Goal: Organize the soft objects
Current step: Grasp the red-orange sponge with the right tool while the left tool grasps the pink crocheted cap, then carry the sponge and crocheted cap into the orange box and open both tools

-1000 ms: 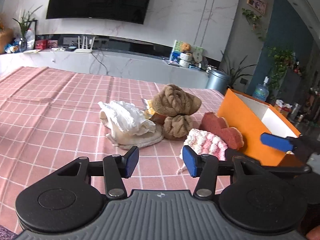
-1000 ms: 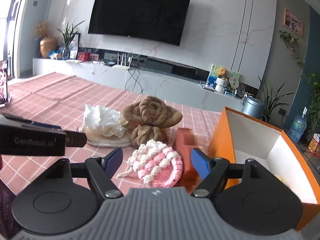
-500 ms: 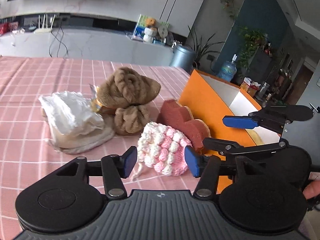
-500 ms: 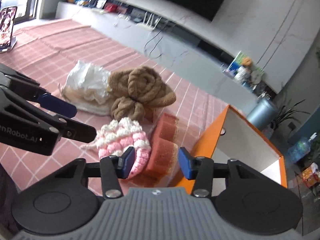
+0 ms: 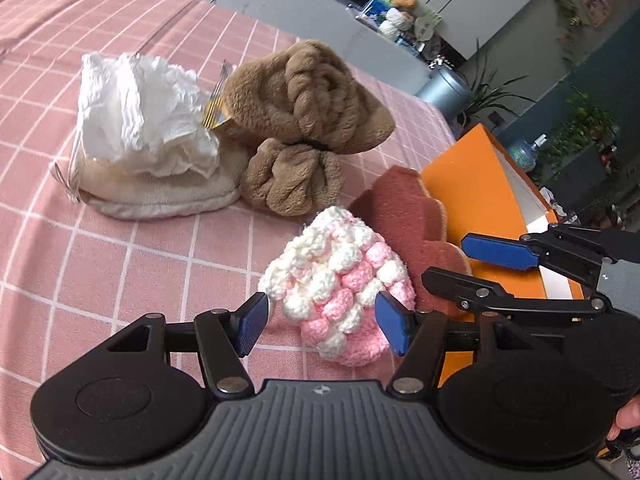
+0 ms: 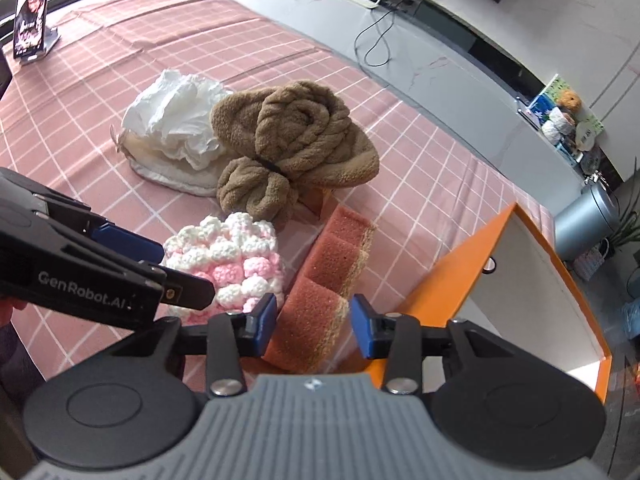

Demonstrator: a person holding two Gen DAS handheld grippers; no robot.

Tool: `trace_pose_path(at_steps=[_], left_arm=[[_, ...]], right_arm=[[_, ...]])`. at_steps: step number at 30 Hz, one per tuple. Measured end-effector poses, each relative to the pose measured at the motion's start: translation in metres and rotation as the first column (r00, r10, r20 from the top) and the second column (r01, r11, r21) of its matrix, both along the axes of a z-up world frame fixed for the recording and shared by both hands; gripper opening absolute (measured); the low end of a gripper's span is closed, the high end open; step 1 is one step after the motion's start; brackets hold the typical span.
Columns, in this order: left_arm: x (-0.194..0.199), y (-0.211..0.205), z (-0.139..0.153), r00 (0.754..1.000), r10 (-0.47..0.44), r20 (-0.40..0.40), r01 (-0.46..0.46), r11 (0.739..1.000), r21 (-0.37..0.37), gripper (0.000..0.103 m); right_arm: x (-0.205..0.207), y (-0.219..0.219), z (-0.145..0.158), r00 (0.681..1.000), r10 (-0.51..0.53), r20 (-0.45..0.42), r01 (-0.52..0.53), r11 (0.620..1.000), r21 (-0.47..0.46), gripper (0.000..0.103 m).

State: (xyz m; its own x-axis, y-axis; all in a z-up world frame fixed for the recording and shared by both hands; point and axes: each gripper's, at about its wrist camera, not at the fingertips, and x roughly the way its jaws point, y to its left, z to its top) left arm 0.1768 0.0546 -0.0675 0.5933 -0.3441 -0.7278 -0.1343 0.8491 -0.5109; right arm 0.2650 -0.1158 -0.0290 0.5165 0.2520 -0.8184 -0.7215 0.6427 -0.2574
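Pink-and-white crocheted yarn forms the knitted pouch (image 5: 340,280) that lies on the pink checked tablecloth (image 5: 120,264), straddled by the spread blue pads of the left gripper (image 5: 319,329), which grasps nothing; its jaws stand apart on either side of the pouch's near end. Immediately to the pouch's right, and touching it, the reddish-brown sponge (image 6: 328,280) lies with its tan underside edge turned toward the orange box (image 6: 452,280), against whose outer wall it appears to rest. The right gripper (image 6: 314,326) is likewise released, its two pads set on either side of the sponge's near end with a gap on each side, not yet in contact. Seen from the left wrist camera, the same gripper enters from the right edge, just above the sponge. Behind the pouch, a brown plush towel (image 5: 308,116), rolled and tied at the waist with a dark band, sits touching a cream-coloured fabric bundle (image 5: 160,196) that carries crumpled white tissue (image 5: 140,112) on top. The box stands open at the right edge of the table, showing a white interior; whether anything lies inside cannot be determined. Background detail in the right wrist view includes a framed photo stand (image 6: 32,24) on the far left of the cloth and a grey bin (image 6: 584,220) beyond the table.
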Motion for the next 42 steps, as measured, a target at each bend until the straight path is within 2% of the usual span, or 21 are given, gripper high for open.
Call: trace_pose_path(at_steps=[6, 11, 14, 17, 26, 36, 42], left_arm=[[0.009, -0.001, -0.009, 0.999, 0.025, -0.043, -0.026, 0.999, -0.033, 0.07], [0.014, -0.005, -0.011, 0.999, 0.041, -0.017, -0.041, 0.999, -0.035, 0.053], [0.014, -0.008, -0.012, 0.999, 0.043, -0.006, -0.043, 0.999, -0.028, 0.037], [0.011, -0.007, -0.007, 0.999, 0.041, 0.025, -0.041, 0.999, -0.008, 0.031], [-0.014, 0.001, 0.026, 0.993, 0.009, 0.118, -0.024, 0.991, 0.13, 0.029], [-0.042, 0.012, 0.064, 0.976, 0.024, 0.214, -0.061, 0.985, 0.164, 0.029], [-0.051, 0.004, 0.09, 0.957, -0.017, 0.29, -0.041, 0.98, 0.192, 0.029]], right_arm=[[0.01, -0.001, -0.007, 0.999, 0.039, -0.002, -0.039, 0.999, -0.01, 0.038], [0.008, -0.002, -0.008, 0.999, 0.053, 0.008, -0.053, 0.999, 0.007, 0.037], [0.003, -0.002, -0.01, 0.998, 0.06, 0.029, -0.06, 0.998, -0.002, 0.036], [0.001, -0.004, -0.009, 0.998, 0.051, 0.036, -0.051, 0.999, 0.009, 0.034], [-0.015, -0.009, 0.007, 0.999, 0.006, 0.045, -0.01, 0.996, 0.085, 0.033], [-0.044, -0.019, 0.042, 0.992, -0.016, 0.126, -0.001, 0.991, 0.134, 0.033], [-0.062, -0.039, 0.067, 0.979, -0.053, 0.198, 0.019, 0.986, 0.168, 0.033]])
